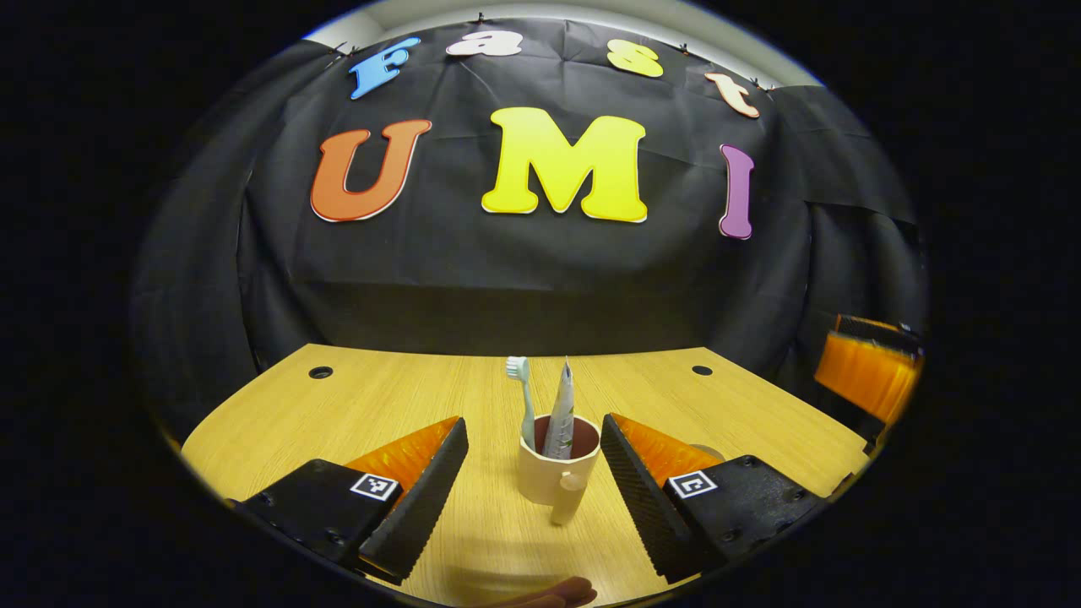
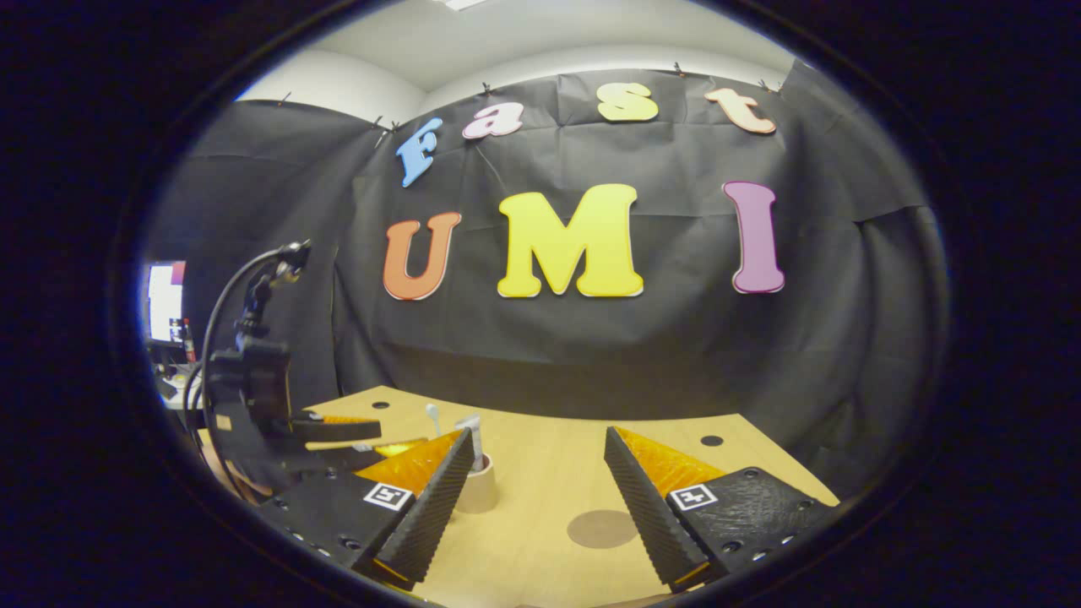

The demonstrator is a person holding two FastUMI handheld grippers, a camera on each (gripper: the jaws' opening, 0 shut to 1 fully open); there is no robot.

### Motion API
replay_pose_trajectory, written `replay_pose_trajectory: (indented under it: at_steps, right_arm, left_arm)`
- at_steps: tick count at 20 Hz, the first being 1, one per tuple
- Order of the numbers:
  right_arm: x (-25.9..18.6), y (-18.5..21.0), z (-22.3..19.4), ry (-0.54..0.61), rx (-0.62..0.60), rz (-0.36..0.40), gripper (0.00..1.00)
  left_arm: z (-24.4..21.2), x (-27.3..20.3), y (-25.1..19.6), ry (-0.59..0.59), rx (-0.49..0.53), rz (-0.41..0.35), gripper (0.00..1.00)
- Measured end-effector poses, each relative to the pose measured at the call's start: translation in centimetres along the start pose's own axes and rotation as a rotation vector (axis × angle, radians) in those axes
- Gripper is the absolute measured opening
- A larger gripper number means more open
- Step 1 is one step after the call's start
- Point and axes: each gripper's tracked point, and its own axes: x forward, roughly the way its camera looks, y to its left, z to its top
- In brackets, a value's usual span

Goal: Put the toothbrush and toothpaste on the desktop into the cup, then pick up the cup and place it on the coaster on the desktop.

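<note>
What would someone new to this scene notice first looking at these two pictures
First, the cup standing on the wooden desktop, centred between the open left tongs, with the toothbrush and toothpaste upright inside it. In the right gripper view, the round brown coaster lies bare on the desktop between the open right tongs, with the cup off to its left.

Desk point(image 1: 405, 397): light wood-grain top, smooth, slight sheen. Cup point(image 1: 549, 477): matt, smooth, ceramic-like. Toothbrush point(image 1: 524, 397): plastic with bristle head. Toothpaste point(image 1: 561, 418): glossy tube. Coaster point(image 2: 601, 529): flat, matt disc. Wall point(image 1: 540, 270): matt, creased cloth. Fingers point(image 1: 422, 498): ribbed inner faces.
</note>
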Motion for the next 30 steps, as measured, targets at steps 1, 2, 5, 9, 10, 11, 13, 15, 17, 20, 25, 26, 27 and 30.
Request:
replay_pose_trajectory:
  at_steps: [1,2,5,9,10,11,13,15,17,20,25,26,27,30]
  right_arm:
    - [-0.8,-0.5,-0.4,0.001,0.004,-0.006,0.95]
    - [-1.7,-1.2,-0.9,0.001,0.012,-0.014,0.95]
    - [-3.7,-2.7,-1.9,-0.009,0.019,-0.033,0.95]
    - [-6.5,-3.7,-3.6,0.003,0.052,-0.022,0.94]
    - [-7.0,-3.6,-3.9,0.003,0.076,-0.008,0.94]
    - [-7.5,-3.5,-4.3,0.010,0.096,0.010,0.94]
    - [-7.7,-4.0,-5.5,0.033,0.105,0.017,0.95]
    - [-7.8,-5.2,-5.5,0.044,0.093,-0.005,0.94]
    - [-8.5,-5.4,-4.3,0.020,0.074,0.003,0.95]
    - [-9.0,-6.9,-3.4,-0.018,0.048,-0.029,0.95]
    - [-9.4,-7.8,-2.7,-0.032,0.074,-0.028,0.95]
    - [-9.4,-8.4,-2.7,-0.036,0.071,-0.040,0.95]
    - [-9.4,-8.9,-2.5,-0.040,0.071,-0.052,0.95]
    - [-9.4,-9.3,-2.4,-0.044,0.107,-0.045,0.95]
  left_arm:
    - [0.0,0.6,-0.2,0.030,0.005,0.003,1.00]
    - [0.1,1.3,-0.3,0.059,0.018,0.011,1.00]
    - [0.1,3.1,-1.4,0.157,0.085,0.017,1.00]
    - [-1.4,2.6,0.5,0.325,0.150,0.089,0.97]
    - [-1.6,2.8,0.4,0.344,0.156,0.088,0.96]
    - [-2.0,2.8,0.2,0.375,0.141,0.077,0.96]
    - [-3.7,2.8,-0.8,0.462,0.067,0.059,0.96]
    - [-5.2,3.1,-1.5,0.535,0.010,0.063,0.96]
    - [-6.6,3.2,-1.6,0.629,0.003,0.077,0.99]
    - [-8.6,3.2,-2.0,0.766,-0.008,0.095,0.95]
    - [-11.2,3.3,-3.2,0.935,-0.041,0.101,0.85]
    - [-11.5,3.0,-3.4,0.969,-0.041,0.102,0.82]
    - [-10.6,3.2,-3.7,0.957,-0.026,0.088,0.79]
    - [-10.1,2.3,-4.2,0.977,-0.050,0.104,0.64]
